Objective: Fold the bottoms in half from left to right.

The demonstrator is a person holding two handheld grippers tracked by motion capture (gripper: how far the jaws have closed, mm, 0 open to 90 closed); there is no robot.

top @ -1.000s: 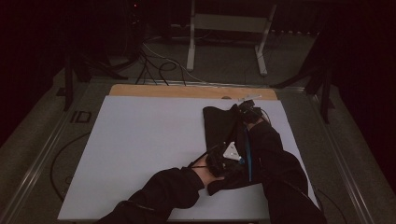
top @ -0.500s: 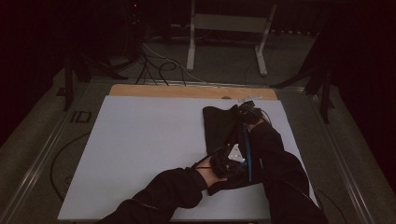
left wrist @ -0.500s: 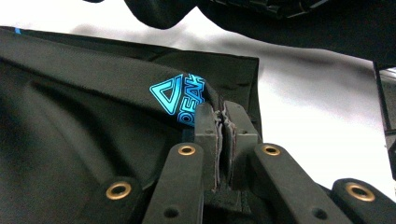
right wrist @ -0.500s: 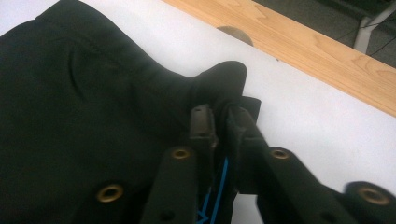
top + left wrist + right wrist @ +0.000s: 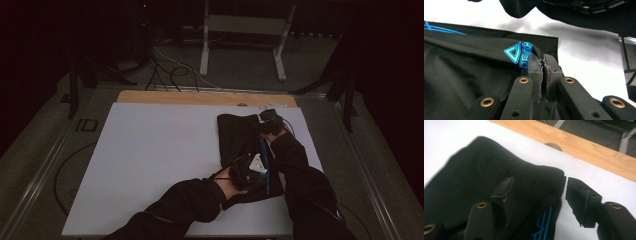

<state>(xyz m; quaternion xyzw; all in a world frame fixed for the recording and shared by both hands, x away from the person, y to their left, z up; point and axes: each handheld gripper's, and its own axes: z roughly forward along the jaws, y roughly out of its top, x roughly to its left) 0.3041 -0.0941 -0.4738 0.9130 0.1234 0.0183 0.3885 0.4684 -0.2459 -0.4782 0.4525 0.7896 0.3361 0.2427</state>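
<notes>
Black shorts (image 5: 240, 145) with blue print lie on the right half of the white table (image 5: 150, 160). The left tool (image 5: 543, 65) is clamped on the near hem beside the blue logo (image 5: 520, 53). The right tool (image 5: 537, 195) stands wide, one jaw on the far corner, the other over the table.
</notes>
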